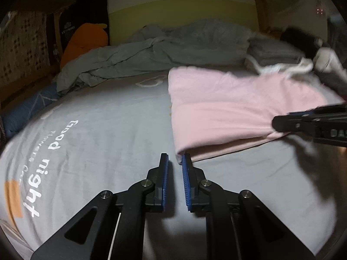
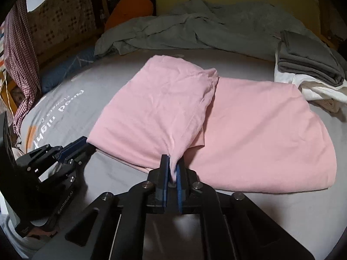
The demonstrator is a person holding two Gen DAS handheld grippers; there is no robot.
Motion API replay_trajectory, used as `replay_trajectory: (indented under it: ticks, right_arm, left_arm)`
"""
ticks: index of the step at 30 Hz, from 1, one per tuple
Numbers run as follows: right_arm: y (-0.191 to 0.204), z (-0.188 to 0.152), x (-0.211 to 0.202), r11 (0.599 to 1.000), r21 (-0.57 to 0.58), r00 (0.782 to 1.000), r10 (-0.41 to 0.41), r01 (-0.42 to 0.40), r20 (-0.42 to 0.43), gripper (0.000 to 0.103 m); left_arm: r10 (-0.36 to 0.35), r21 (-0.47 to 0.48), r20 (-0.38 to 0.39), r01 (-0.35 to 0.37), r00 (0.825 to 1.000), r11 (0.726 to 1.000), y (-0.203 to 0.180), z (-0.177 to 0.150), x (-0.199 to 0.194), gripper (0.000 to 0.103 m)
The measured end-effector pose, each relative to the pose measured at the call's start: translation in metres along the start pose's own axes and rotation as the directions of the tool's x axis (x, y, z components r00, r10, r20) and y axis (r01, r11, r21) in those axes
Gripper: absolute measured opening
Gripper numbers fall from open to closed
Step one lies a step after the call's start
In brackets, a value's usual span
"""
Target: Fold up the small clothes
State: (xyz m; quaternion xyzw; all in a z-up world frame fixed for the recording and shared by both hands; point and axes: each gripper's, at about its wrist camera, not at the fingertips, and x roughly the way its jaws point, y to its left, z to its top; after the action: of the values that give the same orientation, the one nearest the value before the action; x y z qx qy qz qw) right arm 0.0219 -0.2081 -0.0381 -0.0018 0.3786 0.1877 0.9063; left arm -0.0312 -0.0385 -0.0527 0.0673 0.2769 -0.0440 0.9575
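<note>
A pink garment (image 1: 227, 108) (image 2: 249, 130) lies on the grey bedsheet (image 1: 97, 140), with one flap (image 2: 162, 99) folded over its left half. My right gripper (image 2: 172, 160) is shut on a bunched bit of that flap at the garment's near edge, and the cloth pulls up into the pads. It shows in the left wrist view as a black tool (image 1: 282, 125) at the right. My left gripper (image 1: 175, 158) (image 2: 73, 147) sits at the garment's near left corner. Its jaws stand a narrow gap apart with only sheet between them, and the corner touches the right fingertip.
A crumpled grey-green duvet (image 2: 195, 28) fills the back of the bed. A stack of folded grey clothes (image 2: 310, 65) rests on white cloth (image 2: 314, 88) at the right. At the left are an orange plush (image 2: 130, 10), a blue pillow (image 2: 65, 69) and a hanging checked cloth (image 2: 21, 54).
</note>
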Motion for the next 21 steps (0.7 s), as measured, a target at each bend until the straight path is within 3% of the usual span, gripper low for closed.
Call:
replay_trajectory:
  ticks: [3, 6, 11, 16, 18, 19, 21]
  right_arm:
    - [-0.005, 0.004, -0.014, 1.000, 0.029, 0.999, -0.005, 0.003, 0.054, 0.030]
    - [-0.016, 0.009, -0.034, 0.996, 0.081, 0.988, -0.039, 0.027, 0.151, 0.033]
    - [-0.029, 0.016, -0.039, 0.991, 0.112, 0.982, -0.091, 0.073, 0.163, 0.033]
    - [-0.039, 0.014, -0.037, 0.984, 0.148, 0.983, -0.123, 0.103, 0.138, 0.033]
    - [-0.046, 0.015, -0.040, 0.980, 0.159, 0.980, -0.142, 0.119, 0.143, 0.045]
    - [-0.052, 0.015, -0.042, 0.975, 0.181, 0.977, -0.153, 0.125, 0.148, 0.056]
    - [-0.063, 0.015, -0.045, 0.964, 0.224, 0.973, -0.176, 0.140, 0.149, 0.057]
  left_arm:
    - [-0.087, -0.058, 0.088, 0.092, 0.992, 0.994, 0.011, 0.011, -0.029, 0.013]
    - [-0.133, -0.062, 0.158, 0.144, 0.978, 0.988, 0.011, 0.031, -0.047, 0.013]
    - [-0.105, -0.058, 0.076, 0.110, 0.992, 0.992, -0.002, 0.052, -0.014, 0.013]
    - [-0.042, 0.055, 0.018, 0.041, 0.999, 0.998, -0.011, 0.034, 0.003, 0.013]
    - [-0.023, 0.078, -0.029, 0.025, 0.999, 0.997, -0.012, 0.026, 0.011, 0.015]
    - [0.031, 0.105, 0.008, -0.032, 0.999, 0.994, -0.013, 0.024, 0.007, 0.015]
    - [0.100, 0.137, 0.141, -0.119, 0.985, 0.983, -0.012, 0.031, -0.012, 0.015]
